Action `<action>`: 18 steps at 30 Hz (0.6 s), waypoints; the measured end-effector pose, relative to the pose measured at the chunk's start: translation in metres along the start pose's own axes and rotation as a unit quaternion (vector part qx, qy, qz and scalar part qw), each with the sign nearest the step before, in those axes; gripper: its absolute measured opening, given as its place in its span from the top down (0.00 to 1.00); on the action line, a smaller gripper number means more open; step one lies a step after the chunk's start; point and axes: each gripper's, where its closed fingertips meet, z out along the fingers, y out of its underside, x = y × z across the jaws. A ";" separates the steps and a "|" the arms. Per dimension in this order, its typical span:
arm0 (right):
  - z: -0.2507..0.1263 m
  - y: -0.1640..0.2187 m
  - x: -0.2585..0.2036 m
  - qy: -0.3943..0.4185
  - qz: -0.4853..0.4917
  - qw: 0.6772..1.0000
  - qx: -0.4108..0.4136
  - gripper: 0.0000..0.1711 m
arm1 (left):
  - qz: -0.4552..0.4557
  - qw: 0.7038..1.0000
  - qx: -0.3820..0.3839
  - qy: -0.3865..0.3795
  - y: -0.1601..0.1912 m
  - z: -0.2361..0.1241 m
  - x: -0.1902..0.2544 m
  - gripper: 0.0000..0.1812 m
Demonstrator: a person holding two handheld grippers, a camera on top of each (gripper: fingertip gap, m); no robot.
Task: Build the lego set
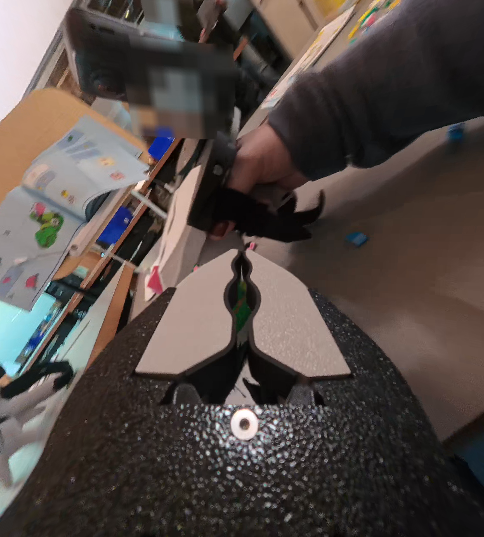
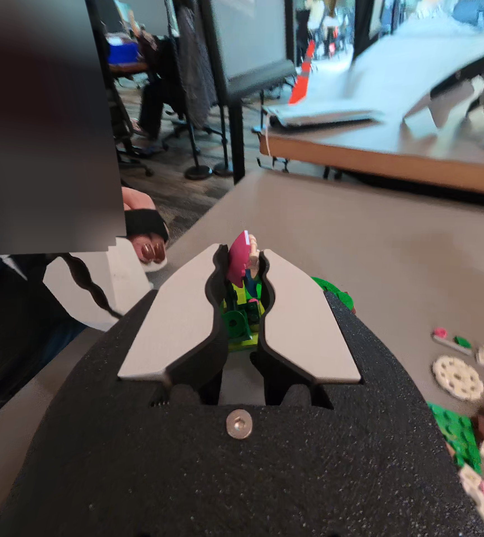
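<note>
Right now the right hand-held gripper (image 2: 239, 255) is clamped on a small lego build (image 2: 242, 293) of lime, green and magenta pieces, lifted above the grey tabletop (image 2: 365, 247). Loose lego pieces lie on the tabletop to the right of the build, among them a white round plate (image 2: 457, 377) and a green baseplate (image 2: 455, 433). The left hand-held gripper (image 1: 242, 257) has its fingertips nearly touching, a sliver of green showing between the fingers; whether it grips anything I cannot tell.

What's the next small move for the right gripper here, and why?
Probably lower the small lego assembly toward the green baseplate at lower right. The right gripper has its jaws closed on it, above the table, and the left gripper looks shut with nothing clearly held, so it cannot add a piece yet.
</note>
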 end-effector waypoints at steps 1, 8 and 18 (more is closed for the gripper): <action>0.002 0.005 0.005 0.014 0.017 1.000 -0.015 0.88 | -0.011 1.000 -0.019 -0.009 0.007 0.001 -0.004 1.00; 0.011 0.019 0.036 0.109 0.157 0.980 -0.049 0.88 | -0.144 0.979 -0.142 0.012 0.056 0.011 -0.008 0.83; 0.023 0.021 0.035 0.146 0.191 0.969 -0.054 0.88 | -0.178 0.961 -0.210 0.017 0.080 0.014 -0.010 0.78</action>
